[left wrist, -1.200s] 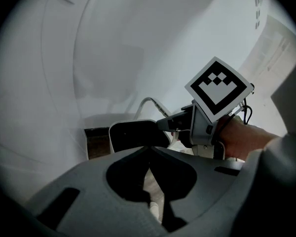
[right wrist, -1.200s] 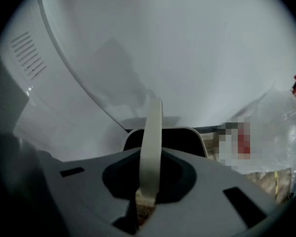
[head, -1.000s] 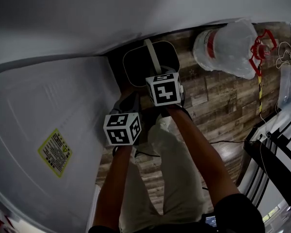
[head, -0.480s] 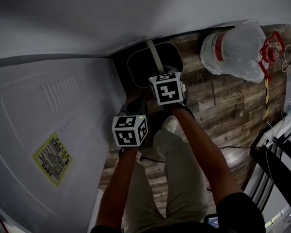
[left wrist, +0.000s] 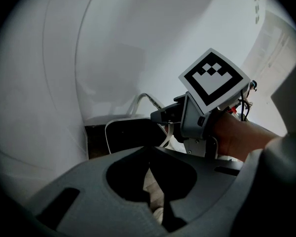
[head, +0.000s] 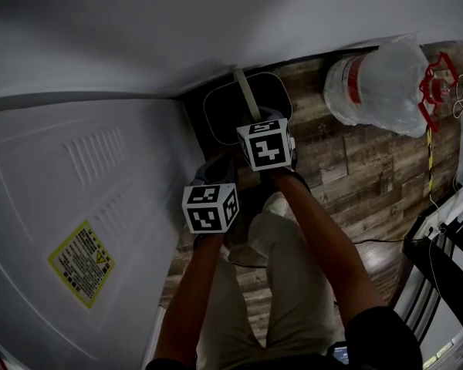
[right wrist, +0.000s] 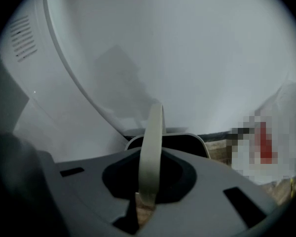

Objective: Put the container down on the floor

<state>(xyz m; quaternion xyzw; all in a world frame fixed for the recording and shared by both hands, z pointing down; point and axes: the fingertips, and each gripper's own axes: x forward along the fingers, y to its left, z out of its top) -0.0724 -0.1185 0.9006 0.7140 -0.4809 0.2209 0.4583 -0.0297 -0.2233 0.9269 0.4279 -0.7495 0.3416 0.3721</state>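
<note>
Right claw (right wrist: 145, 201): jaws clamped on the pale handle (right wrist: 152, 152); the strap runs up and away from the jaw gap.
Container (head: 204, 110): hangs just past and below the right claw's tips, dark inside with a white rim. It sits tight to the white panel (head: 85, 191) on the claw's left.
Left claw (left wrist: 155, 191): jaws together with nothing between them, behind and to the left of the right claw, apart from the container.
Floor (head: 355, 160): wood planks beneath the container. Contact not readable.
Step, judged: last bit of the lowering.
How to do it: come straight down and slowly, base level and clear of the panel. Release only once the handle goes slack, then back the claw off along the strap.
</note>
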